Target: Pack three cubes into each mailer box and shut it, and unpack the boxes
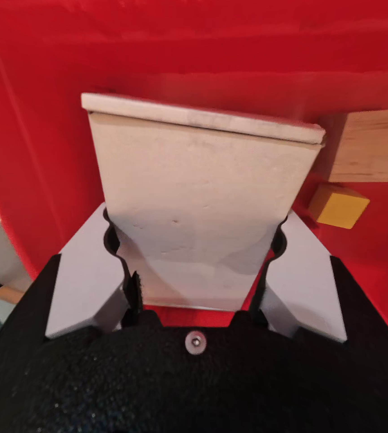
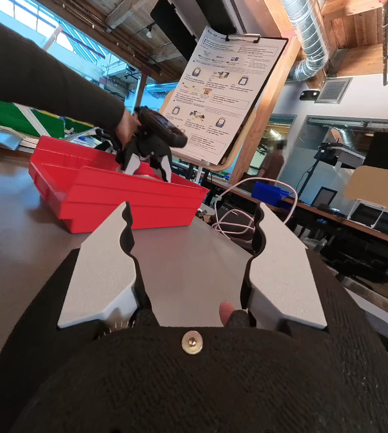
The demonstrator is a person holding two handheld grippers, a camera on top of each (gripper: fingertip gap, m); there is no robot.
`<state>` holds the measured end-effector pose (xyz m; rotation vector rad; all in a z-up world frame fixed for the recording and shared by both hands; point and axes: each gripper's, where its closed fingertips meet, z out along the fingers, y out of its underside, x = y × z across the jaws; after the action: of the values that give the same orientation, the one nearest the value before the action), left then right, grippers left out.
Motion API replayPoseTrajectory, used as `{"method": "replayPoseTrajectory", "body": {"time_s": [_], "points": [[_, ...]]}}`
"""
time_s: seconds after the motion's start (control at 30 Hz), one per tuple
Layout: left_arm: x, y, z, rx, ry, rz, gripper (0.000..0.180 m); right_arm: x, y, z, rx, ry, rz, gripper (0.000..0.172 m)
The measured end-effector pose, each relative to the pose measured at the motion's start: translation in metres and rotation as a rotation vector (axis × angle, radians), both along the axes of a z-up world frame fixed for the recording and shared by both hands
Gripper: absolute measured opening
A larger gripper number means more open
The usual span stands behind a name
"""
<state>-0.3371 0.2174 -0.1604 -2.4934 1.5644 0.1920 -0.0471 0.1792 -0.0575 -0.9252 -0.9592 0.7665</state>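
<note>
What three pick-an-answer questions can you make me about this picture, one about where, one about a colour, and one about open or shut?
1. Where is the white box?
A. in the red bin
B. on the clipboard
C. on the floor

2. What colour is the small cube beside the box?
A. blue
B. green
C. yellow

3. How is the right gripper?
A. shut on a cube
B. open, with nothing between its fingers
C. shut on a cable

Answers:
1. A, red bin walls surround the box.
2. C, its faces are plainly yellow.
3. B, only bare table shows between its spread fingers.
</note>
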Motion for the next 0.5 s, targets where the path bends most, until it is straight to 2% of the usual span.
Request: {"method": "replayPoseTrajectory", "body": {"time_s": [0.13,0.3,0.4,0.5], "points": [[0.001,-0.008,0.031,0.092,0.056,-0.028,0.134,0.001,0.003,-0.001,0.010,-0.009,-0.024,0.103],[0.013,-0.020,0.089,0.194,0.096,-0.043,0.133,0.004,0.006,0.001,0.051,-0.015,-0.076,0.103],[0.045,-0.019,0.125,0.244,0.068,-0.061,0.134,0.012,0.014,0.007,0.111,-0.007,-0.152,0.103],[0.103,-0.017,0.146,0.246,0.005,-0.119,0.134,0.029,0.028,0.017,0.100,0.050,-0.232,0.105]]}}
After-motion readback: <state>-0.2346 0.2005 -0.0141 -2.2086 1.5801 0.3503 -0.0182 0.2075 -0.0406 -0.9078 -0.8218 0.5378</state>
